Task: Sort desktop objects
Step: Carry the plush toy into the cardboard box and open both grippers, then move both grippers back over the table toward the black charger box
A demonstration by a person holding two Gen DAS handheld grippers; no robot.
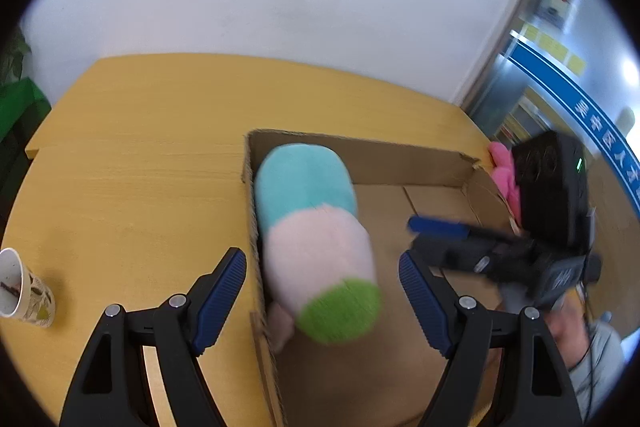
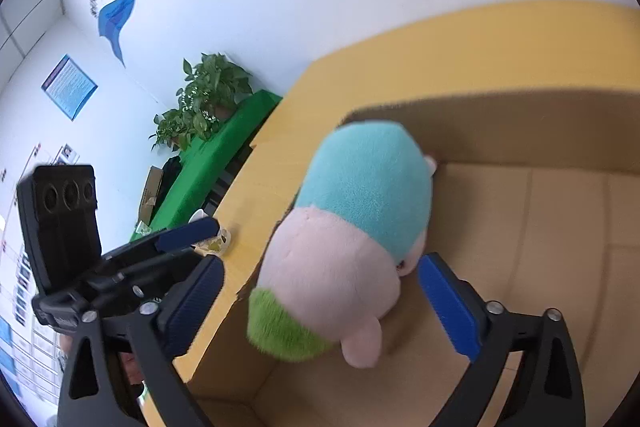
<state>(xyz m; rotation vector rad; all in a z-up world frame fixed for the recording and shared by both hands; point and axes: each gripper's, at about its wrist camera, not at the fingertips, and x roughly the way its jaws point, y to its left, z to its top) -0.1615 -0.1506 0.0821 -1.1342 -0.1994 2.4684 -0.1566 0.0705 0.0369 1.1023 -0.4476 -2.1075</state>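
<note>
resting against the left wall of a cardboard box (image 1: pixel 360 155), a plush toy (image 1: pixel 316 243) is shown already sorted, its bands of turquoise, pale pink and green fur blurred. the left gripper (image 1: pixel 322 295) is held above it with fingers wide apart and nothing between them; the right gripper (image 2: pixel 320 307) is likewise spread and empty. a pink item (image 1: pixel 505 173) beyond the box's far corner and a paper cup (image 1: pixel 24 291) on the wooden table (image 1: pixel 140 147) are judged still to be sorted.

The teal, pink and green plush toy (image 1: pixel 316 247) looks soft and fuzzy. The brown cardboard box (image 1: pixel 360 155) is dull and papery. The yellow wooden table (image 1: pixel 140 155) at left looks smooth.
</note>
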